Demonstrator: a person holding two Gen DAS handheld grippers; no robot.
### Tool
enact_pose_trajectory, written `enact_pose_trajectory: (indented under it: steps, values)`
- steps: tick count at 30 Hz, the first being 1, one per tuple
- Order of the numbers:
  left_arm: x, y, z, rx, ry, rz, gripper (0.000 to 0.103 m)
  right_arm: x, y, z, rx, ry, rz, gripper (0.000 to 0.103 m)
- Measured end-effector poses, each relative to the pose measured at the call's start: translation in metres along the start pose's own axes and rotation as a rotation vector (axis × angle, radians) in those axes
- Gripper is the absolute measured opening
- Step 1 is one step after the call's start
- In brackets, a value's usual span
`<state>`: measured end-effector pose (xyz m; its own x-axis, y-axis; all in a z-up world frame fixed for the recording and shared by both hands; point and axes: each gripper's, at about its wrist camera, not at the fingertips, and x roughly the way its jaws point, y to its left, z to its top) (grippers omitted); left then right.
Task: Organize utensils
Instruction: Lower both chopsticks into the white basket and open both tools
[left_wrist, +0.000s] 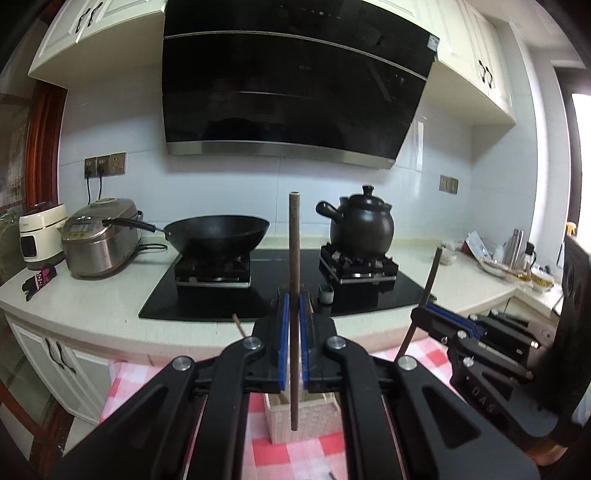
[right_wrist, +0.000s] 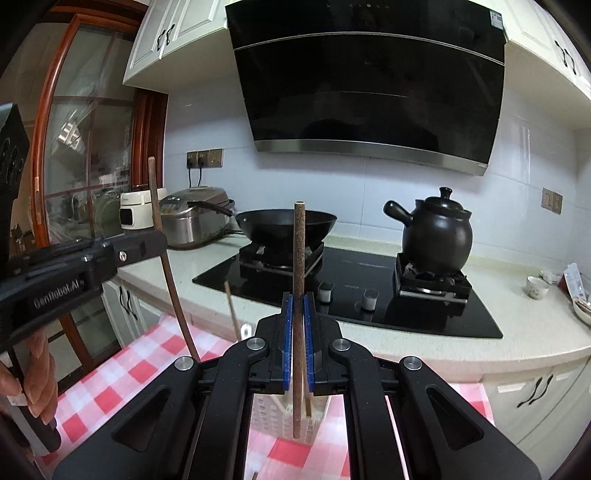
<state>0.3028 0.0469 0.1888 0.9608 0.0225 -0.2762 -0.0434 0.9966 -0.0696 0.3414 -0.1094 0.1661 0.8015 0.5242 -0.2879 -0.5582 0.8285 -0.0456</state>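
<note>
My left gripper (left_wrist: 294, 314) is shut on a dark brown chopstick (left_wrist: 294, 236), held upright; its lower tip hangs in front of a white woven utensil holder (left_wrist: 314, 424) on the red-checked cloth. My right gripper (right_wrist: 298, 317) is shut on a second brown chopstick (right_wrist: 299, 251), also upright above a white holder (right_wrist: 273, 417) with pale utensils in it. The right gripper also shows at the right of the left wrist view (left_wrist: 428, 310). The left gripper also shows at the left of the right wrist view (right_wrist: 162, 236), with its chopstick (right_wrist: 173, 291).
A red-and-white checked cloth (left_wrist: 295, 458) covers the table. Behind is a counter with a black hob (left_wrist: 369, 299), a wok (left_wrist: 218, 232), a black clay pot (left_wrist: 362, 225), rice cookers (left_wrist: 99, 236), and cups and bowls at the right (left_wrist: 517, 258). A thin stick (right_wrist: 232, 314) stands beside the holder.
</note>
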Motion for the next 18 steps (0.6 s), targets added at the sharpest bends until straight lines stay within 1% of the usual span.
enact_pose_trajectory:
  steps: [4, 8, 11, 15, 18]
  values:
    - [0.014, 0.006, 0.022, -0.023, -0.015, -0.002, 0.005, 0.013, -0.006, 0.016, 0.0, -0.008, -0.011, 0.006]
    - [0.037, 0.012, 0.026, -0.052, 0.002, -0.003, 0.005, 0.032, -0.01, 0.018, 0.011, 0.011, -0.004, 0.006]
    - [0.063, 0.014, 0.014, -0.072, 0.052, -0.01, 0.005, 0.049, -0.009, 0.01, -0.001, 0.057, 0.0, 0.006]
    - [0.087, 0.015, -0.008, -0.075, 0.108, -0.02, 0.005, 0.071, -0.007, -0.003, -0.023, 0.135, -0.006, 0.006]
    - [0.107, 0.017, -0.026, -0.077, 0.164, -0.018, 0.005, 0.085, -0.01, -0.014, -0.014, 0.173, -0.005, 0.006]
